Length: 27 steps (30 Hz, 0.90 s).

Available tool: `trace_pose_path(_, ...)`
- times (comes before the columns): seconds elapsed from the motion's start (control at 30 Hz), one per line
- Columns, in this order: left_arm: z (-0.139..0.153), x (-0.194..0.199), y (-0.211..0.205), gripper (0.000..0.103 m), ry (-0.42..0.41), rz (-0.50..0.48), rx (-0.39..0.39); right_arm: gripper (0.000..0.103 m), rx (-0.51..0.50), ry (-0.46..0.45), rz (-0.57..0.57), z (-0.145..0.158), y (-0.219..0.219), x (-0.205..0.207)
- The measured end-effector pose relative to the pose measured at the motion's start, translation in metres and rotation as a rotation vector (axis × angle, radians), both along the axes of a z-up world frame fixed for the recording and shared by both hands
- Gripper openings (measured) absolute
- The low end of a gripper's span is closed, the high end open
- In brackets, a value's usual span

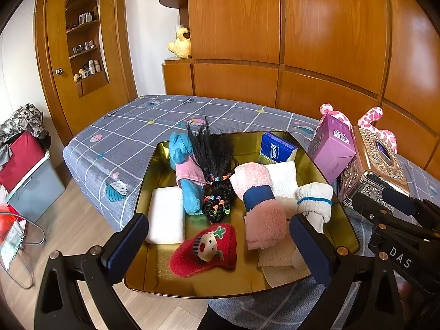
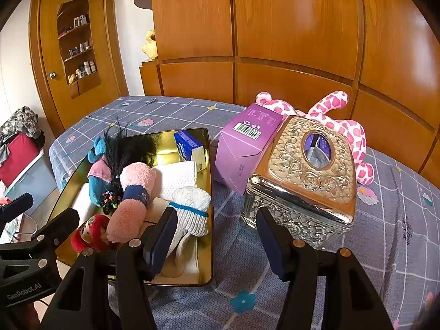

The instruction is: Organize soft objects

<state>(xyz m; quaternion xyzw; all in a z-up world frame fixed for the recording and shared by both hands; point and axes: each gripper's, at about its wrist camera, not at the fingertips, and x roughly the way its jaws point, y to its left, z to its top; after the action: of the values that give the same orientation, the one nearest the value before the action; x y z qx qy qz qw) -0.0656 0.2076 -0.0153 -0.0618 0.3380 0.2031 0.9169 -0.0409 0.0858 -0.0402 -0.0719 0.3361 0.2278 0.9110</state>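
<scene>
Gold tray (image 1: 349, 228) on the grey checked bed (image 1: 132, 126), packed with soft things: a fluffy pink sock (image 1: 264, 220) with a navy band, a white sock (image 1: 313, 198) with a blue stripe, a red knit piece (image 1: 203, 250) with a little face, a blue plush toy (image 1: 184, 165) and a black wig (image 1: 214, 162). Left tongs (image 1: 217, 242) hover spread wide over the tray's near edge, holding nothing. Right tongs (image 2: 214, 236) gape open too, empty, between the tray and the ornate tissue box (image 2: 305, 176).

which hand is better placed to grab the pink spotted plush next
Right. The pink spotted plush lies behind the tissue box, ahead of the open right gripper; the left gripper faces the tray.
</scene>
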Motion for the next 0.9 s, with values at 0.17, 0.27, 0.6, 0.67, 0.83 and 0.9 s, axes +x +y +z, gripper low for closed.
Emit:
trace_pose_path(0.17,-0.0004,0.0001,0.0001,0.103,0.003,0.0,0.0,0.06,0.0,-0.001,-0.001,0.0002,-0.0001,-0.0001)
trace_pose_path(0.27,-0.0005,0.0002,0.0002,0.103,0.003,-0.001,-0.001,0.06,0.0,-0.001,-0.001,0.0002,0.0001,-0.0001)
trace_pose_path(0.6,-0.0016,-0.0005,0.0006,0.103,0.006,0.002,-0.001,0.06,0.002,0.001,-0.004,0.0003,0.0001,-0.0002)
trace_pose_path(0.67,-0.0023,-0.0006,0.0009,0.103,0.007,0.004,-0.002,0.06,0.002,0.0,-0.005,0.0003,0.0001,0.0)
trace_pose_path(0.83,-0.0028,0.0002,0.0007,0.103,0.013,0.005,-0.001,0.06,0.002,0.002,-0.006,0.0001,0.0001,0.0001)
trace_pose_path(0.9,-0.003,-0.0001,0.0008,0.103,0.013,0.005,0.0,0.06,0.003,0.004,-0.007,0.0004,0.0001,0.0003)
